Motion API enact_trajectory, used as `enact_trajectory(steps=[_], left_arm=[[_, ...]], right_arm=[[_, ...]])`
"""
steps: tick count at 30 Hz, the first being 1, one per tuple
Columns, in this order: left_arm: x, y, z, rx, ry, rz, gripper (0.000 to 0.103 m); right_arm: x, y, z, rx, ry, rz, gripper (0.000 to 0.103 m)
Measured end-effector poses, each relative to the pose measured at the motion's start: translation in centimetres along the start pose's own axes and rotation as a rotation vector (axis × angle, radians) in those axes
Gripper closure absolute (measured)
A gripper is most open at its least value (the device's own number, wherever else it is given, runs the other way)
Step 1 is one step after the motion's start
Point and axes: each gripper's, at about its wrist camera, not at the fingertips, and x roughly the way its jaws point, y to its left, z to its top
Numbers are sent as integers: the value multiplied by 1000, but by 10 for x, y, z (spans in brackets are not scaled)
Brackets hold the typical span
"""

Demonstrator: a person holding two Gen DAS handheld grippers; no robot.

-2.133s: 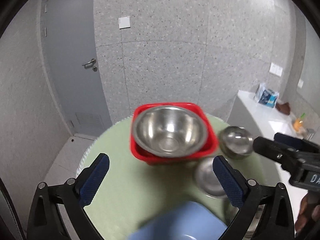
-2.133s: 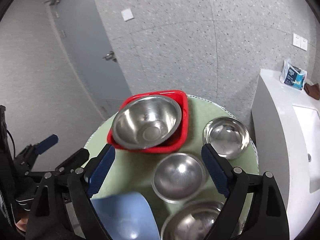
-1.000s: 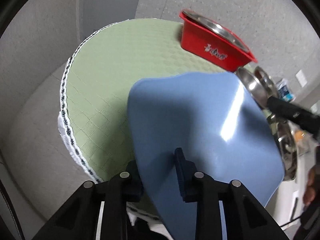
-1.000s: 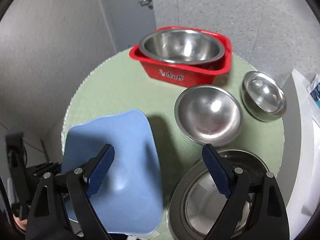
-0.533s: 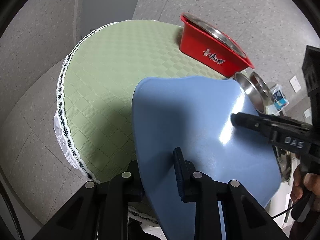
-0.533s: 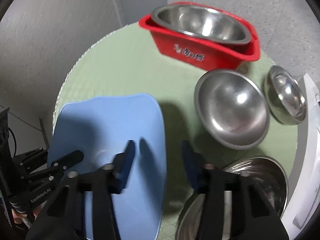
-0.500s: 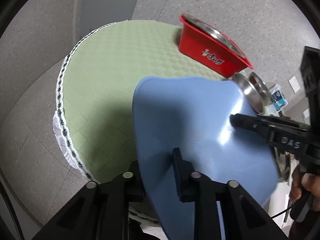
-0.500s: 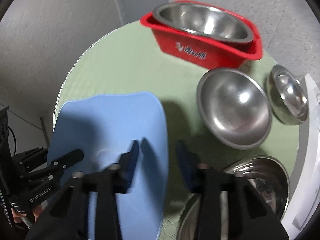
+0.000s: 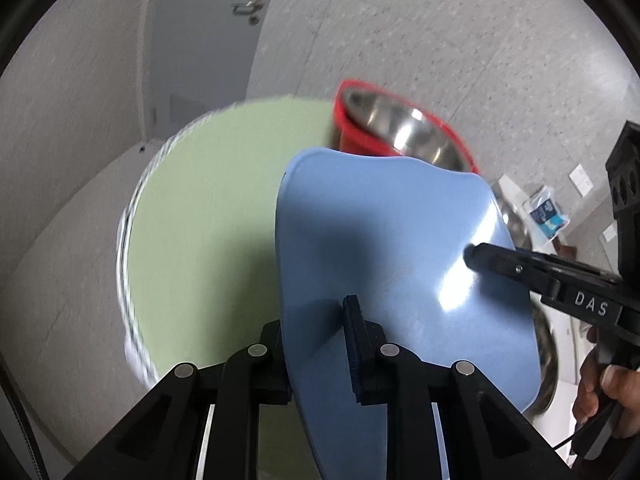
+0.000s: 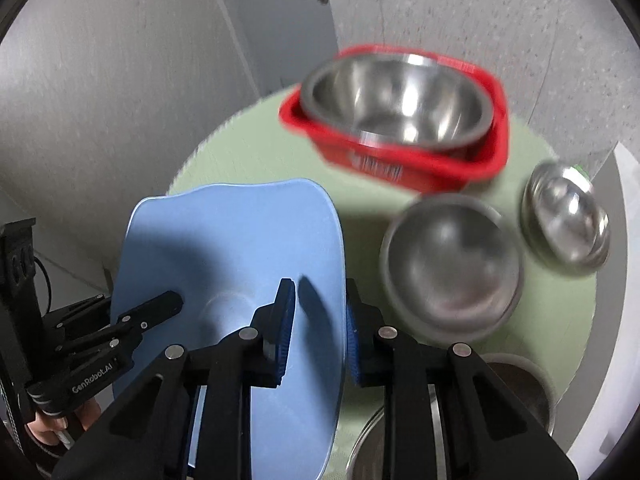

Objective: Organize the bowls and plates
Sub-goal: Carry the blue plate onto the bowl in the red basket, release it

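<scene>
A blue square plate [image 9: 400, 248] is held in the air above the green round table [image 9: 208, 200] by both grippers. My left gripper [image 9: 316, 340] is shut on the plate's near left edge. My right gripper [image 10: 318, 320] is shut on the plate's right edge [image 10: 248, 248]; it shows in the left wrist view [image 9: 472, 258] as a black finger over the plate. A red basin [image 10: 404, 168] at the table's far side holds a large steel bowl [image 10: 396, 96].
Two empty steel bowls [image 10: 452, 264] [image 10: 568, 216] sit right of the plate on the table. A larger steel bowl [image 10: 500, 408] lies at the near right. A white counter [image 9: 560, 216] stands right of the table; grey wall and door behind.
The right gripper has closed on the plate's right edge. Both grippers have lifted and tilted upward with the plate, so the red basin now sits lower and more central.
</scene>
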Motion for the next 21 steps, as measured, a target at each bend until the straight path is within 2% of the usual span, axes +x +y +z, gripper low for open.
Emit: enact_trajectory(steps=[9, 14, 21], left_arm=[[36, -23, 119, 140, -49, -76, 86], [72, -39, 174, 225, -27, -102, 86], [141, -40, 224, 290, 43, -104, 85]], right_arm=[[-7, -39, 79, 98, -109, -68, 80], [3, -73, 114, 193, -148, -98, 80], [28, -114, 139, 302, -144, -137, 80]])
